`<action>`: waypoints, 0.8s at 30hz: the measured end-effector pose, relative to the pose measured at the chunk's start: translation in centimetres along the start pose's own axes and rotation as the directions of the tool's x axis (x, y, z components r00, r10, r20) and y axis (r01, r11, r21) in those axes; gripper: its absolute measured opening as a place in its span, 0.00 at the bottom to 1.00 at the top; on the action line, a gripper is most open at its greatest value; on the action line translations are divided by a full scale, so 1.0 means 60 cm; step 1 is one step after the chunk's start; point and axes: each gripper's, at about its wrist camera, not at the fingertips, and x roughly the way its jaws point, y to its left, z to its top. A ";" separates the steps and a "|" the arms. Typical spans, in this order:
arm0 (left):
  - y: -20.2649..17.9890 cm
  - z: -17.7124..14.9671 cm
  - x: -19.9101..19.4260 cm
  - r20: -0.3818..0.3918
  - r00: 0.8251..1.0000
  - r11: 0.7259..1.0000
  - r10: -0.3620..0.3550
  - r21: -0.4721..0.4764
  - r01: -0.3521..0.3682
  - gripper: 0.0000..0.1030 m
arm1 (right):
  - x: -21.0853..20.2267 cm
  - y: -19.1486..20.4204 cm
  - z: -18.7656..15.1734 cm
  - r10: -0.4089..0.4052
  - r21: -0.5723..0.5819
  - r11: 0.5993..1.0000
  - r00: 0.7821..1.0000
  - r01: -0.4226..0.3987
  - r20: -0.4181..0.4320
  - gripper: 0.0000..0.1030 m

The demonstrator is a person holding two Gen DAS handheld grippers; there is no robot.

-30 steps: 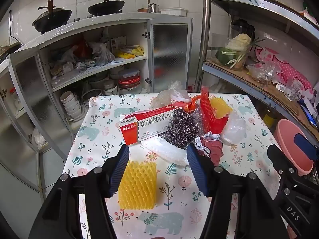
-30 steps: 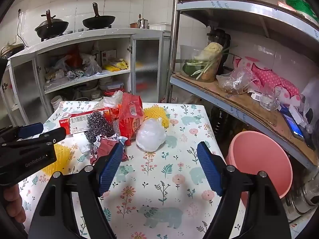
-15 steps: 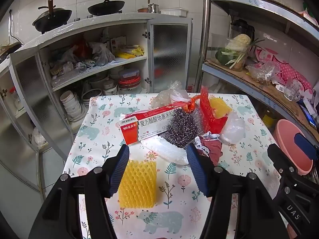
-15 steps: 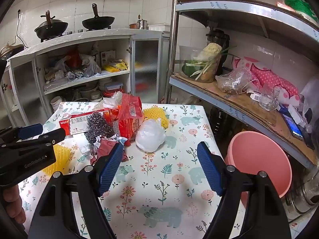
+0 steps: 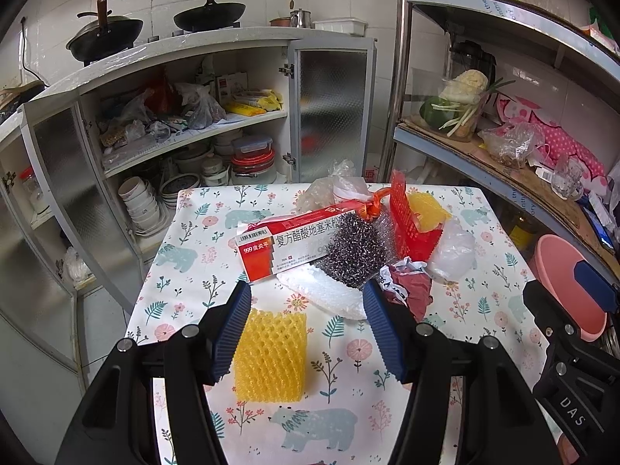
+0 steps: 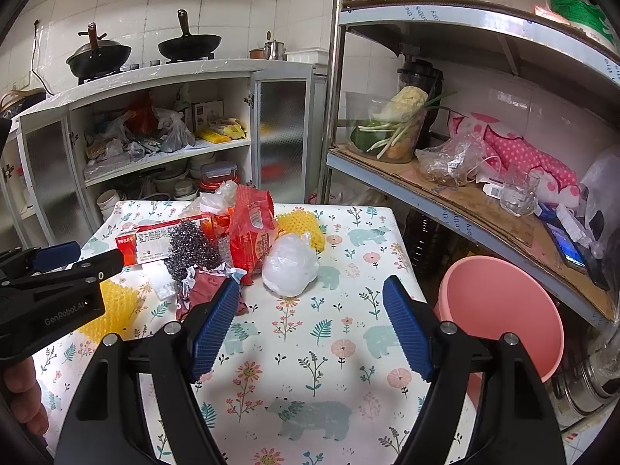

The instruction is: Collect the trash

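A table (image 5: 186,240) with a floral cloth is seen in a tiled kitchen, before an open cupboard (image 5: 193,124). The trash pile (image 5: 348,248) lies at 12 o'clock of the left gripper (image 5: 306,327); a pink bin (image 6: 500,310) stands at 3 o'clock of the right gripper (image 6: 310,325). Both grippers are held wide open and empty. Nothing is changed from the earlier frame.
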 end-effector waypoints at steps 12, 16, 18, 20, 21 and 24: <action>0.002 0.002 -0.001 0.002 1.000 1.000 0.000 0.000 0.000 0.58 | -0.002 0.001 -0.001 -0.002 0.001 1.000 1.000 0.002 0.002 0.75; 0.002 0.002 -0.002 0.003 1.000 1.000 0.002 -0.001 -0.002 0.58 | -0.002 0.001 -0.001 -0.001 -0.001 1.000 1.000 0.001 0.002 0.75; 0.006 0.002 -0.004 0.003 1.000 1.000 0.001 -0.002 -0.001 0.58 | -0.002 0.002 -0.001 -0.001 -0.001 1.000 1.000 0.001 0.003 0.75; 0.007 0.004 -0.005 0.001 1.000 1.000 0.000 -0.003 0.000 0.58 | 0.001 0.002 0.001 -0.001 -0.001 1.000 1.000 0.001 0.002 0.75; 0.008 0.004 -0.006 0.000 1.000 1.000 0.000 -0.002 0.000 0.58 | 0.001 0.002 0.000 0.000 -0.001 1.000 1.000 0.000 0.002 0.75; 0.013 0.005 -0.005 -0.003 1.000 1.000 0.000 -0.002 0.000 0.58 | -0.005 0.006 -0.002 0.002 -0.005 1.000 1.000 -0.002 -0.004 0.75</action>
